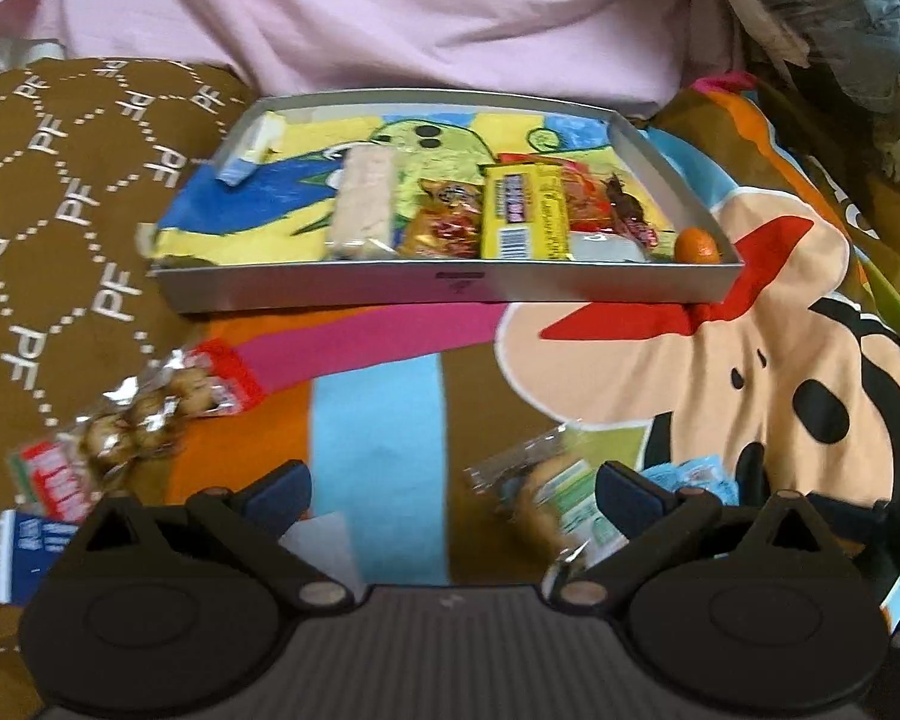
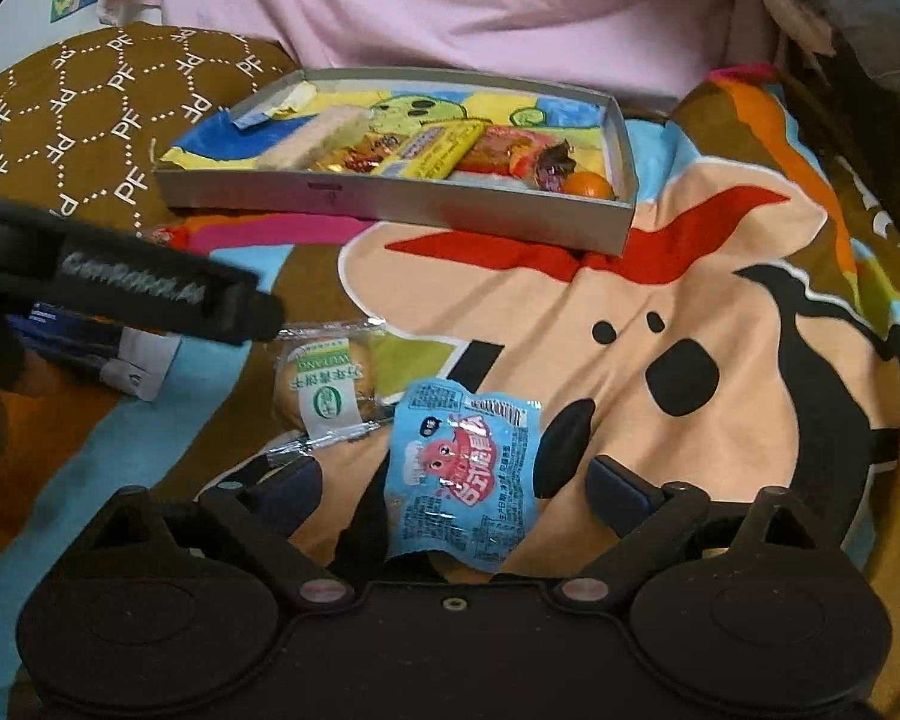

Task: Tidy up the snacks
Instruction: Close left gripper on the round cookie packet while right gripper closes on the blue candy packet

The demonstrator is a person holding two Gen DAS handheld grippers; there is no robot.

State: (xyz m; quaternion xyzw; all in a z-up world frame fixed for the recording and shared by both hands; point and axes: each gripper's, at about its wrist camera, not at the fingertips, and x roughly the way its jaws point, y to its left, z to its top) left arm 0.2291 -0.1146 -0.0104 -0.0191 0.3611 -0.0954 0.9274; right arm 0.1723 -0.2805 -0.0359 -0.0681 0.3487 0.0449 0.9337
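A shallow grey tray (image 1: pixel 330 291) (image 2: pixel 390 201) lies on a cartoon blanket and holds a pale wafer bar (image 1: pixel 363 201), a yellow box (image 1: pixel 522 210), red-wrapped snacks and a small orange fruit (image 1: pixel 697 246). My right gripper (image 2: pixel 455 480) is open, low over the blanket, with a blue packet (image 2: pixel 459 468) lying between its fingers, clear of both pads. A bun in a clear wrapper (image 2: pixel 324 387) sits just left of that packet. My left gripper (image 1: pixel 453 489) is open with nothing between its fingers; the same bun (image 1: pixel 546 498) lies by its right finger.
A bag of cookies with a red label (image 1: pixel 144 414) and a blue card box (image 1: pixel 30 546) lie at the left on the blanket. A black strap (image 2: pixel 150 288) crosses the left of the right wrist view. Pink cloth (image 1: pixel 420 18) rises behind the tray.
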